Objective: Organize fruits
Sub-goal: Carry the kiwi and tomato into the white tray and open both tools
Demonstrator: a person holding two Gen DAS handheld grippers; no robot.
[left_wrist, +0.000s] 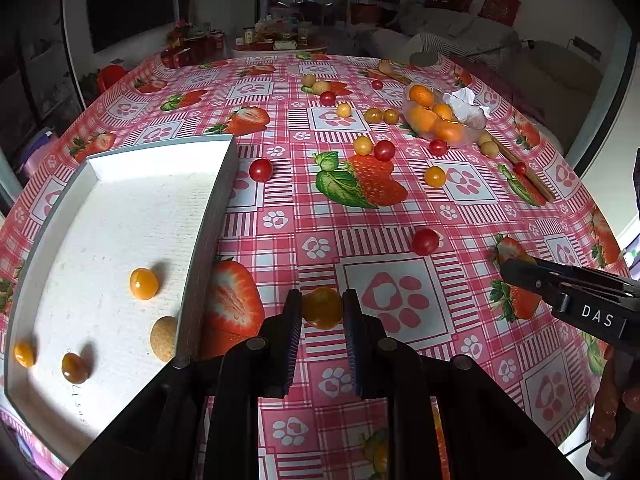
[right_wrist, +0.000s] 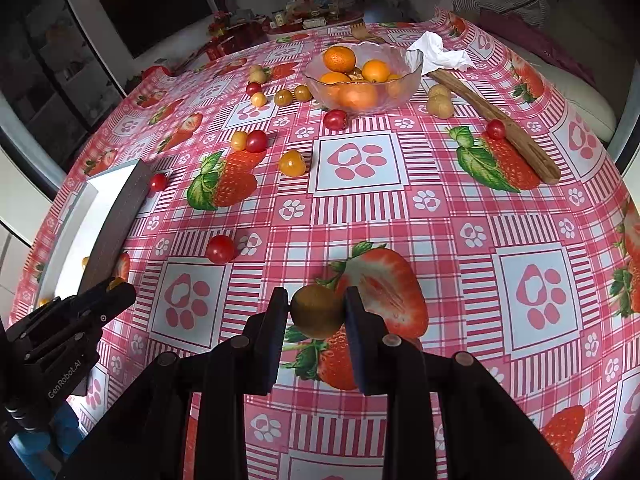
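My left gripper (left_wrist: 322, 308) is shut on an orange-yellow cherry tomato (left_wrist: 322, 307), held just right of the white tray (left_wrist: 120, 208). The tray holds several small fruits, among them a yellow tomato (left_wrist: 143, 283) and a tan longan (left_wrist: 164, 338). My right gripper (right_wrist: 316, 312) is shut on a brown-green round fruit (right_wrist: 316, 311) above the tablecloth; its side shows in the left wrist view (left_wrist: 568, 292). Red and yellow cherry tomatoes lie scattered on the table, such as a red one (left_wrist: 425, 241) (right_wrist: 220, 249).
A glass bowl (right_wrist: 402, 88) of oranges stands at the far side, with a crumpled tissue (right_wrist: 438, 54) and a wooden stick (right_wrist: 496, 120) beside it. Two longans (right_wrist: 439, 102) lie by the bowl. The tray wall (right_wrist: 116, 224) rises at left.
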